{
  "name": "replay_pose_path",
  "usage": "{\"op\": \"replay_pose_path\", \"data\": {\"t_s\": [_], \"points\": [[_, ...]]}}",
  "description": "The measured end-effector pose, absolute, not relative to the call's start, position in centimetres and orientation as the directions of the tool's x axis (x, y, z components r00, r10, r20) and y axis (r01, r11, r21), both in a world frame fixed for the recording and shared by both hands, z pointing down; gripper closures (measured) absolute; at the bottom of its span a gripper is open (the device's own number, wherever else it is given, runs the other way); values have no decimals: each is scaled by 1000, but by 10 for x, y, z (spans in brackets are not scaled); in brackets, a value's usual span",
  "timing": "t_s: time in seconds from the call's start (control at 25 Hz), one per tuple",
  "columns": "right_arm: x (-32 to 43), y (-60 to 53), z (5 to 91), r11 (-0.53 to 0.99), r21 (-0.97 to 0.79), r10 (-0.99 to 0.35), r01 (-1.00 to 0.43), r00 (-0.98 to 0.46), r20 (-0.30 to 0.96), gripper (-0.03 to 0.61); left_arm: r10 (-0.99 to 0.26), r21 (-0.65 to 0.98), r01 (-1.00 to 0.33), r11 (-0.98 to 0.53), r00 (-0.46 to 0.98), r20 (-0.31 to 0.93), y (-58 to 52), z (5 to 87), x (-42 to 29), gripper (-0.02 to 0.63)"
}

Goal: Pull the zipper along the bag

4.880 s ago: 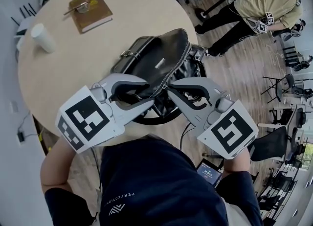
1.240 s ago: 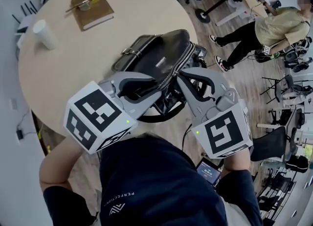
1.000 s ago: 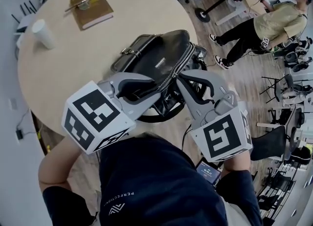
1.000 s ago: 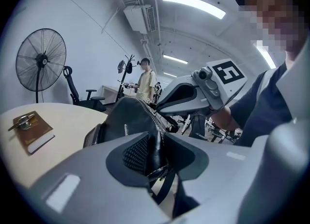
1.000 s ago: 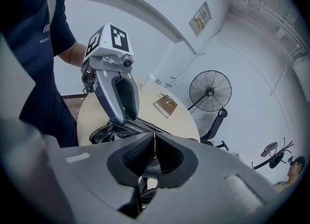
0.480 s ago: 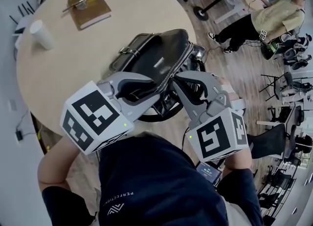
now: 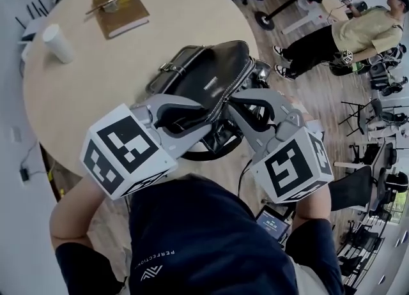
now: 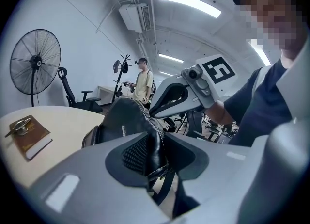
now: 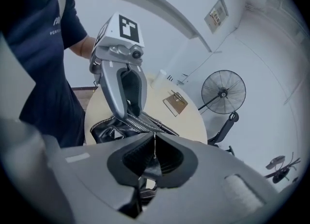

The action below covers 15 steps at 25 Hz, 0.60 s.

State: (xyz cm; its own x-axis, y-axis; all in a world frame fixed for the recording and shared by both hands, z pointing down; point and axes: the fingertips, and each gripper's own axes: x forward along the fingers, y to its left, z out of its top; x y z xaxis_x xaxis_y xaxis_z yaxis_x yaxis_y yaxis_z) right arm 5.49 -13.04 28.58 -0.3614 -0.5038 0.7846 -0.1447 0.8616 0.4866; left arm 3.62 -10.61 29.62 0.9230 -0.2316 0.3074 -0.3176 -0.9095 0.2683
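Head view: my left tool (image 7: 206,121) clamps the bag (image 7: 204,73) on the bench (image 7: 96,76); my right tool (image 7: 231,105) pinches the zipper pull (image 9: 149,165).

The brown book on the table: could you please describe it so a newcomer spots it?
Start at the round beige table, far side from the black bag. The brown book lies flat near the white cup; it alone is rectangular, with a metal piece on top.

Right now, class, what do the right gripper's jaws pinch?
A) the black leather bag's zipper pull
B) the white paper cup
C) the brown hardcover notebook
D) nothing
A: in the right gripper view, the right gripper has its jaws closed on the zipper pull of the black leather bag.
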Motion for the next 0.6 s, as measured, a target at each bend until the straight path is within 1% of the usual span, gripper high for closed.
{"op": "replay_pose_path", "data": {"t_s": [0.08, 0.2, 0.6], "points": [[56, -131, 286, 874, 452, -484, -177, -380, 788, 563, -232, 254, -318, -913, 920, 316, -106, 296, 37, 500], [59, -132, 283, 875, 442, -484, -196, -370, 793, 563, -238, 231, -322, -918, 914, 327, -107, 296, 37, 502], [71, -141, 272, 816, 523, -577, -245, -322, 751, 563, -213, 248, -297, -922, 925, 315, -104, 296, 33, 504]]}}
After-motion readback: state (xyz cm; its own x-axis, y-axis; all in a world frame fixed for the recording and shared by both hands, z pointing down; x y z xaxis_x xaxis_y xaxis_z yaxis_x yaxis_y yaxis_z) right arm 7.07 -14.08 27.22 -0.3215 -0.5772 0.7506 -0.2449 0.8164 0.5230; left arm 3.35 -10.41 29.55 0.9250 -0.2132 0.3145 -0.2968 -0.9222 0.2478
